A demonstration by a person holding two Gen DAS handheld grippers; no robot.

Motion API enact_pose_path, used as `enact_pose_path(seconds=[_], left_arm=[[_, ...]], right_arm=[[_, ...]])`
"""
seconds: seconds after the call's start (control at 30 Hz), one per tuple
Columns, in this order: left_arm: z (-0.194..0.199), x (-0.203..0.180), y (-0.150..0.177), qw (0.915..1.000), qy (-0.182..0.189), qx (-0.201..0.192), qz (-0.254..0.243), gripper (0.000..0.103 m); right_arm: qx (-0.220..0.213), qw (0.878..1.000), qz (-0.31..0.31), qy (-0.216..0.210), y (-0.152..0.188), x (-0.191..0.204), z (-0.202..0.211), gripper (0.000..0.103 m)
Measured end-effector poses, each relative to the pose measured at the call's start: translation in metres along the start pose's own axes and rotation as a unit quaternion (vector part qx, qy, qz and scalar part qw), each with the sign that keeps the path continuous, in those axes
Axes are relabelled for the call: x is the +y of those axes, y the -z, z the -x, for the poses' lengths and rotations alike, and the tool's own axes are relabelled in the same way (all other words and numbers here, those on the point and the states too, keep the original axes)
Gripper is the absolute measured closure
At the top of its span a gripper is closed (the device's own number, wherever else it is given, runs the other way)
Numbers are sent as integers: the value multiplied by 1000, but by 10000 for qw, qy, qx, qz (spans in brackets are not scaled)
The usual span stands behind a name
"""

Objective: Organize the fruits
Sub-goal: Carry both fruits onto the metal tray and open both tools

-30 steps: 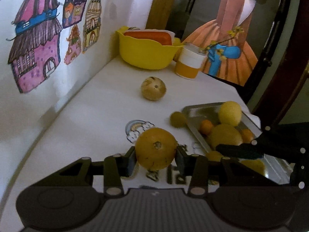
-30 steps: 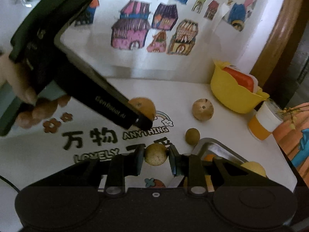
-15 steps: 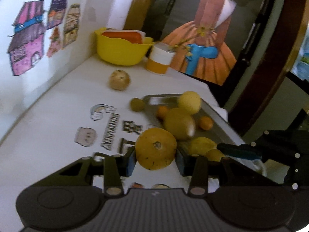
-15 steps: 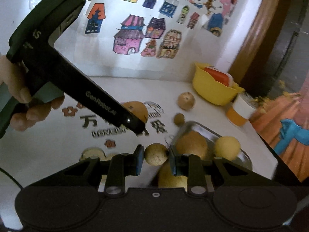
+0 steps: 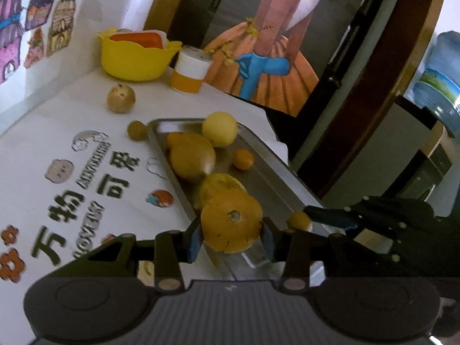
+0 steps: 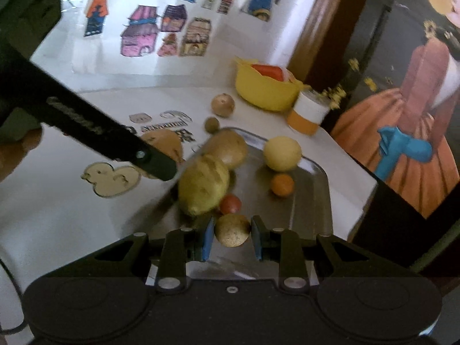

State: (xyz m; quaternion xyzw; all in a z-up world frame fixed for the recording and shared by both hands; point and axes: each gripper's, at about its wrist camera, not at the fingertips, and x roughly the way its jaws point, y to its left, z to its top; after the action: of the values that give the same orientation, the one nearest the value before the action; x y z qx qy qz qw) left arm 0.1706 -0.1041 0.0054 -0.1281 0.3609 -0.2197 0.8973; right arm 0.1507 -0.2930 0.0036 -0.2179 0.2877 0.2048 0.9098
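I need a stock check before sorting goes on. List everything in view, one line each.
Tray: one, steel, right end of table.
Fruits in tray: five loose; brown, yellow-green, pale yellow, small orange, small red.
Fruits on table: two; tan round, small olive, both beyond the tray.
Bowl: one, yellow, far corner.
Cup: one, white and orange, beside bowl.
Table: one, white, printed.
Drawings: many, coloured, on wall.
Left gripper: holds orange over tray.
Right gripper: holds small tan fruit over tray.
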Motion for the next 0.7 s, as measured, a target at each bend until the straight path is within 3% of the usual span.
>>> enact_pose_path(seconds=[0.3, 0.7], left_arm=[[-13, -24, 12, 9998, 65, 162, -41, 57], [-27, -39, 18, 9992, -161, 274, -256, 57]], right_arm=[[-24, 9994, -342, 37, 15, -23, -17, 74], [-69, 9971, -754, 13, 27, -42, -28, 73]])
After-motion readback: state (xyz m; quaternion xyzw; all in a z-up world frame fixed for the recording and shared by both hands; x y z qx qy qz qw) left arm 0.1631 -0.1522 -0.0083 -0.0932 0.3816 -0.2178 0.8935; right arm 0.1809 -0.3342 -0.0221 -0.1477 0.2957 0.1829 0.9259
